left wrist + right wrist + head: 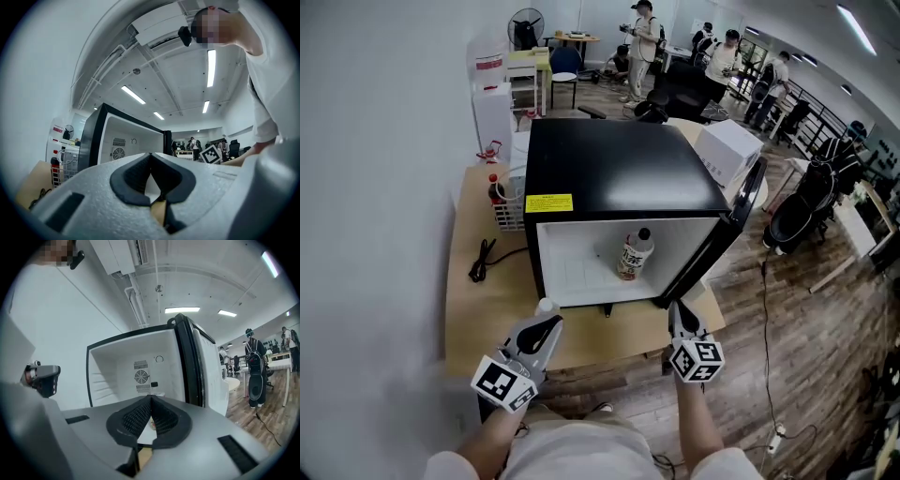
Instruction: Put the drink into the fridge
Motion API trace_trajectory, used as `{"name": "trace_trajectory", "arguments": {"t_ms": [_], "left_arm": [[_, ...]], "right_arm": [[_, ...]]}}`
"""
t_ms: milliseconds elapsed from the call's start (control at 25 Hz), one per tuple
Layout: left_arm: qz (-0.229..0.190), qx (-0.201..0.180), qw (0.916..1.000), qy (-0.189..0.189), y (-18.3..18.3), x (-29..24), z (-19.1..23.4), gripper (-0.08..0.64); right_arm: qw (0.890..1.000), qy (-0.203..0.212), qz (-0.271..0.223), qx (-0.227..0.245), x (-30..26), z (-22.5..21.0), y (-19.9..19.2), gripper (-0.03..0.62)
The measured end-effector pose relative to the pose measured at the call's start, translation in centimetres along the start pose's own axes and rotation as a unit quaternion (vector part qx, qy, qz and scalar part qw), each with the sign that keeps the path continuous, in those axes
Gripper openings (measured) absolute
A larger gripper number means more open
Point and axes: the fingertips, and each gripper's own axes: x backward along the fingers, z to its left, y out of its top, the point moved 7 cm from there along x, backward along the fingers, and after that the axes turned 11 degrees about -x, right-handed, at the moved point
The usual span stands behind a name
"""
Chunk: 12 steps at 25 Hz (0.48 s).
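- Straight ahead of both sets of fingers, the drink [634, 255] stands upright inside the fridge [609, 169], on its white floor, well apart from either tip.
- Your left gripper [549, 326] is clenched tight with nothing between its fingers, tips just short of the fridge's lower front edge.
- Your right gripper [679, 316] is clamped empty too, near the foot of the open door [727, 230].
- Under your left fingers lies the wooden table [487, 309].
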Motion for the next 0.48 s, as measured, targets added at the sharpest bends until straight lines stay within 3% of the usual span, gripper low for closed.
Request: {"name": "trace_trajectory", "arguments": {"t_ms": [480], "left_arm": [[-0.019, -0.008, 0.9997, -0.015, 1.7, -1.6, 0.9, 0.014]], "right_arm": [[0.999, -0.027, -0.039, -0.021, 5.4, -1.2, 2.9, 0.002]]}}
